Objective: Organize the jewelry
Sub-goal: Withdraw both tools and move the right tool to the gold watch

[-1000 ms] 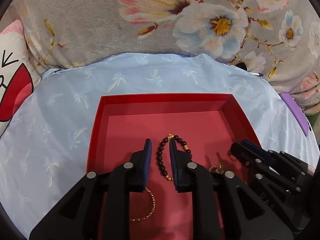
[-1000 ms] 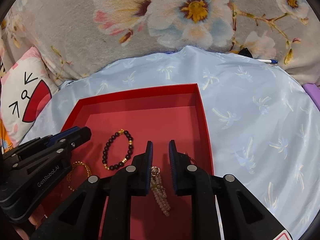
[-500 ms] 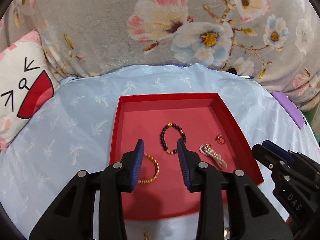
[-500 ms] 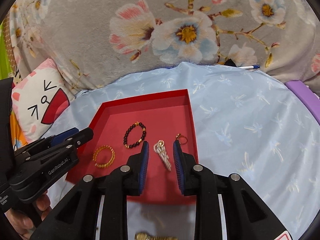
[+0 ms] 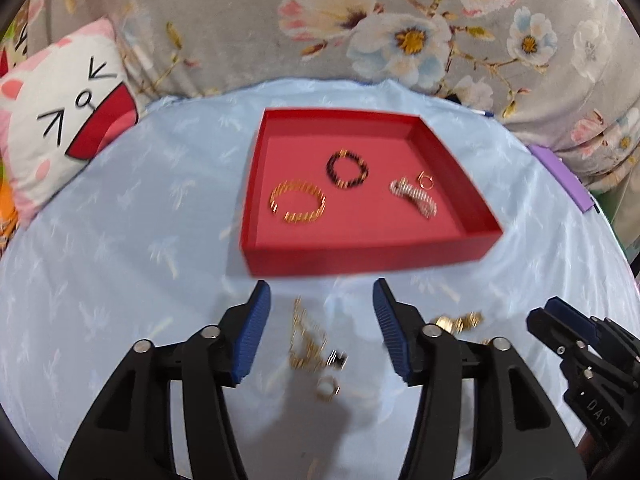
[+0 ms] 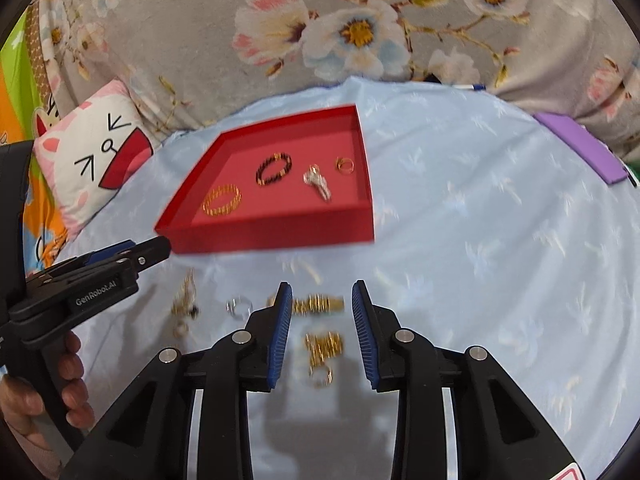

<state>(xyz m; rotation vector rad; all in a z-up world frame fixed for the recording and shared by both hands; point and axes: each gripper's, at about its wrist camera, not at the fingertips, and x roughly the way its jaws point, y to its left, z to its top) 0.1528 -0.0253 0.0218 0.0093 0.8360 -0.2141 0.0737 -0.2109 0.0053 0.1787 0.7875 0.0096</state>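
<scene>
Both tools — left (image 5: 322, 312), right (image 6: 322, 312) — have drawn back off the red tray (image 5: 360, 258), jaws opening, empty.

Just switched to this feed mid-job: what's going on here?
A person is sorting jewelry into a red tray with two handheld grippers. Four pieces lie in it: gold bracelet, dark bead bracelet, pearl piece, ring. Both grippers have pulled back off the tray, jaws just opening and empty. The left gripper is over a gold chain, the right gripper over gold pieces still on the cloth.

Bracelets (image 5: 298, 202) in tray (image 5: 360, 258), chains (image 5: 306, 336) before.
</scene>
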